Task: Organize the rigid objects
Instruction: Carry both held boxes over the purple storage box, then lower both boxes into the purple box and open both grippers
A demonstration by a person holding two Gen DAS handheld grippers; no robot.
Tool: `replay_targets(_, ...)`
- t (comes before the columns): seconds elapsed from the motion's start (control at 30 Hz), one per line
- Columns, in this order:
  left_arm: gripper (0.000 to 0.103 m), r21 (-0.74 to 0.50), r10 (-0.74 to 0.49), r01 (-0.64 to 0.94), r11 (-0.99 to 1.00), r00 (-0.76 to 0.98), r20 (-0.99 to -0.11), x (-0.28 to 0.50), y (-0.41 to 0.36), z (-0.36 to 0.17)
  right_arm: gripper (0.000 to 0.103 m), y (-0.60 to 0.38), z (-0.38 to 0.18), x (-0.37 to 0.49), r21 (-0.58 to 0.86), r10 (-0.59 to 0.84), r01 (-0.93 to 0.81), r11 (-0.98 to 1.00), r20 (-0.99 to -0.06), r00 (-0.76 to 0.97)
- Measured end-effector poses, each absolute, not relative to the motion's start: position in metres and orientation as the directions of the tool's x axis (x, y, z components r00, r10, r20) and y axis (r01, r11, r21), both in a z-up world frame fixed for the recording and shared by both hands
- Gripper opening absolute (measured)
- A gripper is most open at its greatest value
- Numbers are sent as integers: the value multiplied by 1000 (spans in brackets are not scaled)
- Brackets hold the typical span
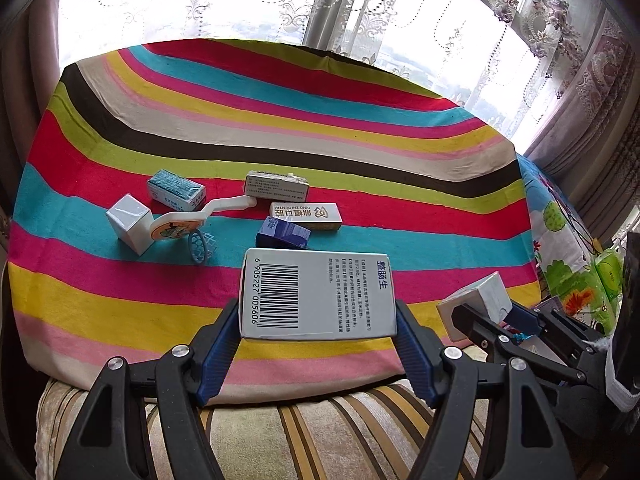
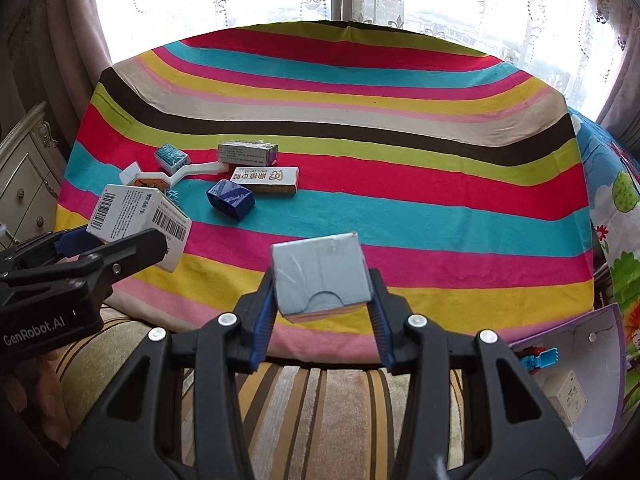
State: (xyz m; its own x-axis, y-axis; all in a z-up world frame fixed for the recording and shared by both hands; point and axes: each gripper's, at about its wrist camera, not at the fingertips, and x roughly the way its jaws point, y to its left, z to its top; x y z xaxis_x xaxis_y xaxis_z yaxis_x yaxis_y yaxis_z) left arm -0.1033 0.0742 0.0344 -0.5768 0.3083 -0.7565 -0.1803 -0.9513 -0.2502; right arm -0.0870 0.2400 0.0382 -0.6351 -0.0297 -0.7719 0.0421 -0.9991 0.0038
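White cardboard fills your left gripper point(image 1: 318, 316): its blue pads are clamped on the barcode medicine box point(image 1: 316, 294), above the striped cloth point(image 1: 280, 120). At eleven o'clock lie the navy box point(image 1: 283, 234) and the dental box point(image 1: 306, 216).

From your right wrist, the right gripper point(image 2: 322, 300) is clamped on a grey box point(image 2: 320, 278); at four o'clock sits an open purple bin point(image 2: 580, 360).
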Motion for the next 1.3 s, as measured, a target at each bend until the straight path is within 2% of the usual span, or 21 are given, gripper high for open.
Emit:
replay_targets(0.43, 73, -274, 413, -330, -903, -495, -765, -72, 139, 41, 47, 303, 53, -33, 99, -38, -59, -993, -766, -642)
replay_targets(1.0, 73, -360, 549, -498, -789, -308, -777, -37, 235, 40, 47, 448, 40, 43, 111, 142, -367, -924, -790, -597)
replay_targets(1.3, 73, -416, 607, -582, -699, -176, -775, -18, 294, 35, 47, 488, 45, 58, 122, 195, -452, -884, -782, -592)
